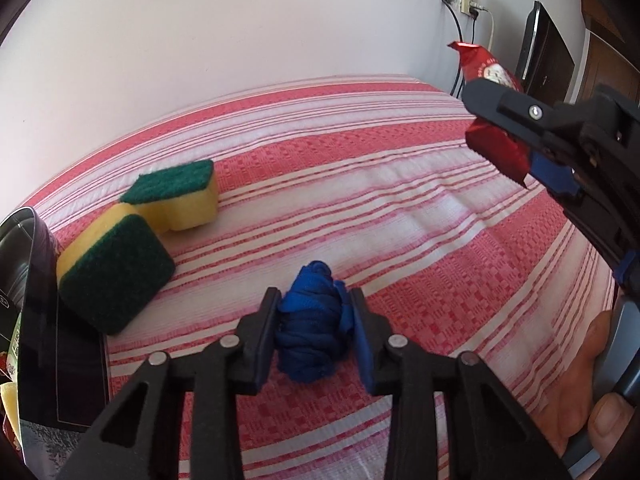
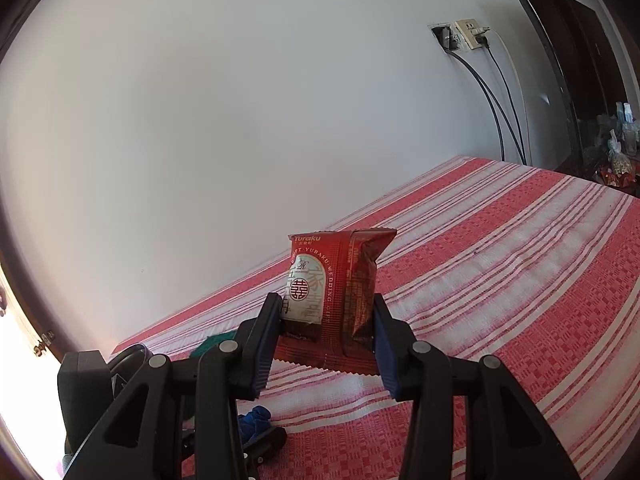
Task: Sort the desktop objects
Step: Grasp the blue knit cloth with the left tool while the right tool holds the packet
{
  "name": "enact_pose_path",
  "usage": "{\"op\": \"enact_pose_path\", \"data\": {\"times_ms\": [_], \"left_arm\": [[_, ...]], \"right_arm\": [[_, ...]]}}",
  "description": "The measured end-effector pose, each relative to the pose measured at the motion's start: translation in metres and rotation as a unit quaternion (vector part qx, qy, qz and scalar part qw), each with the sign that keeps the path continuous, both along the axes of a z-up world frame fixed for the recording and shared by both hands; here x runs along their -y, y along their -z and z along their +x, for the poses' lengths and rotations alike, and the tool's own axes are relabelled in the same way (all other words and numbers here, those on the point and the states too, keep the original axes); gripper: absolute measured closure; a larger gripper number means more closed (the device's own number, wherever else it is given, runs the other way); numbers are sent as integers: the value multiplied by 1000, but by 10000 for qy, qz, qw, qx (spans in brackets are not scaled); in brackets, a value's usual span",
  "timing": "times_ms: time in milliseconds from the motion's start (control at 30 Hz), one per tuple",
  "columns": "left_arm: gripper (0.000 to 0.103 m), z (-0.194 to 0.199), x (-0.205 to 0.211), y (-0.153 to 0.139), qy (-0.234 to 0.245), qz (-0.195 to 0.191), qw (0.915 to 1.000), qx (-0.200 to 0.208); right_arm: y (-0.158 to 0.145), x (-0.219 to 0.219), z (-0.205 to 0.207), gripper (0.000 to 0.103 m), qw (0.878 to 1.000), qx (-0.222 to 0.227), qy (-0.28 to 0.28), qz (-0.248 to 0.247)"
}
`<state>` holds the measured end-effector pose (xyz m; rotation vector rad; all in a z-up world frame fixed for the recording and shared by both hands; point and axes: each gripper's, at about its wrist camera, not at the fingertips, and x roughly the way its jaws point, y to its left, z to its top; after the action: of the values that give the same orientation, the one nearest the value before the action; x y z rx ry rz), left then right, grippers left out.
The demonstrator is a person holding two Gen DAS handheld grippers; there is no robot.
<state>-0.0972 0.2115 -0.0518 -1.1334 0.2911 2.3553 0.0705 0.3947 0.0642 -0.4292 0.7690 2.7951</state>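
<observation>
1. Red snack packet reads "Yuraku" along the top edge, "YURAKU WEDDING" curving round a pale panel with a red double-happiness seal; other print too small to read.
2. Right gripper clamped on the packet, held upright above the red-and-white striped worktop cloth.
3. Left gripper narrow, pads pressed on a blue cloth bundle resting on the cloth.
4. Left wrist view only: two yellow sponges with green scour pads, one left of the bundle, the other beyond it, touching; dark box at far left of the bundle, contents unclear; a hand right of the bundle.
5. Right wrist view only: packet lettering; cluttered shelf far right of the packet.
6. Both views: wall sockets with cables.
</observation>
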Motion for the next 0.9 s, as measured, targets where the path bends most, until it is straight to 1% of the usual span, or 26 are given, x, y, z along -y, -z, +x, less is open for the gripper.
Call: {"op": "enact_pose_path", "data": {"times_ms": [133, 200, 300, 367, 467, 633, 667, 733, 800, 900], "left_arm": [[70, 5, 3, -2, 8, 152, 9999, 52], [70, 9, 6, -5, -39, 235, 9997, -3], [70, 15, 8, -14, -38, 378, 9990, -249], [70, 22, 8, -19, -25, 361, 9982, -488], [70, 27, 8, -24, 21, 387, 9967, -712], [69, 28, 14, -28, -37, 398, 9953, -882], [69, 34, 17, -29, -56, 400, 9949, -919], [69, 20, 22, -26, -81, 407, 9945, -965], [70, 19, 30, -30, -129, 421, 9939, -1011], [70, 25, 43, -34, -214, 408, 9906, -1290]], "right_arm": [[0, 2, 1, 57, 10000, -6, 19, 17], [0, 3, 1, 57, 10000, -6, 39, 31], [-1, 3, 2, 57, 9999, -13, 79, 83], [-2, 5, 3, 57, 9999, -1, 94, 139], [-3, 8, 3, 57, 9996, 3, 108, 257], [-7, 17, 5, 57, 9987, -1, 127, 502], [-8, 18, 5, 57, 9984, -8, 130, 544], [-10, 22, 6, 57, 9979, -30, 136, 625], [-11, 24, 6, 57, 9974, -30, 157, 701], [-13, 29, 6, 57, 9968, -58, 111, 789]]}}
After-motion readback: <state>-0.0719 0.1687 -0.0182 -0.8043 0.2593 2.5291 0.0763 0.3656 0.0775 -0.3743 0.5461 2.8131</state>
